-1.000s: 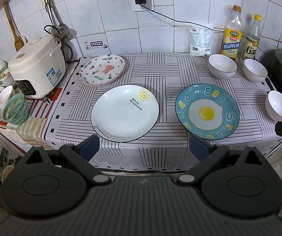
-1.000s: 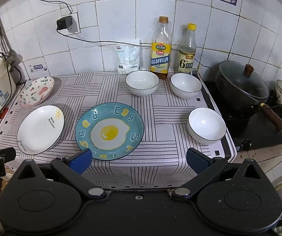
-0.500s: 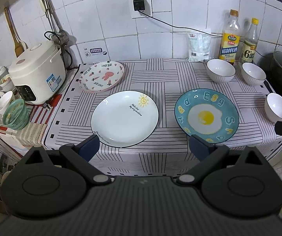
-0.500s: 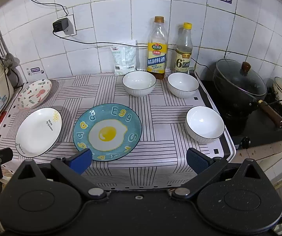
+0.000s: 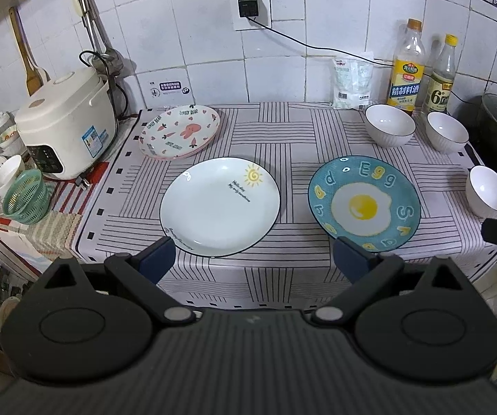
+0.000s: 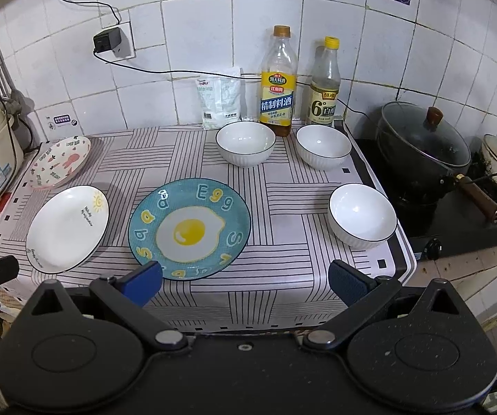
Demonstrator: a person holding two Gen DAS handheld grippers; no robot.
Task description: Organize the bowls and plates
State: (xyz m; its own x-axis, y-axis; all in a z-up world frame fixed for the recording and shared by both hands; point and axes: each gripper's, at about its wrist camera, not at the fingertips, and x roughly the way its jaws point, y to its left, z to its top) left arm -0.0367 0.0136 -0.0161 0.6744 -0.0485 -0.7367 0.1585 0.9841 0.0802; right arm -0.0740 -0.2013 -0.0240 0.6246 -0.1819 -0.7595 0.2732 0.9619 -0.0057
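Note:
Three plates lie on the striped cloth: a pink rabbit plate (image 5: 179, 131) (image 6: 60, 162) at the back left, a white sun plate (image 5: 219, 205) (image 6: 66, 228) in the middle, and a blue egg plate (image 5: 364, 202) (image 6: 189, 228) to its right. Three white bowls stand apart: two at the back (image 6: 245, 142) (image 6: 323, 147) (image 5: 389, 124) (image 5: 446, 131), one near the right edge (image 6: 362, 215) (image 5: 488, 191). My left gripper (image 5: 253, 259) hangs open before the sun plate. My right gripper (image 6: 245, 282) is open in front of the egg plate. Both are empty.
A rice cooker (image 5: 66, 122) and green basket (image 5: 27, 192) stand left of the cloth. Two bottles (image 6: 278, 81) (image 6: 324, 81) and a white bag (image 6: 220, 102) line the tiled wall. A lidded black pot (image 6: 421, 145) sits on the stove at right.
Both grippers have drifted back and slightly up from the counter, so the dishes sit a little lower in view. Nothing on the cloth has moved.

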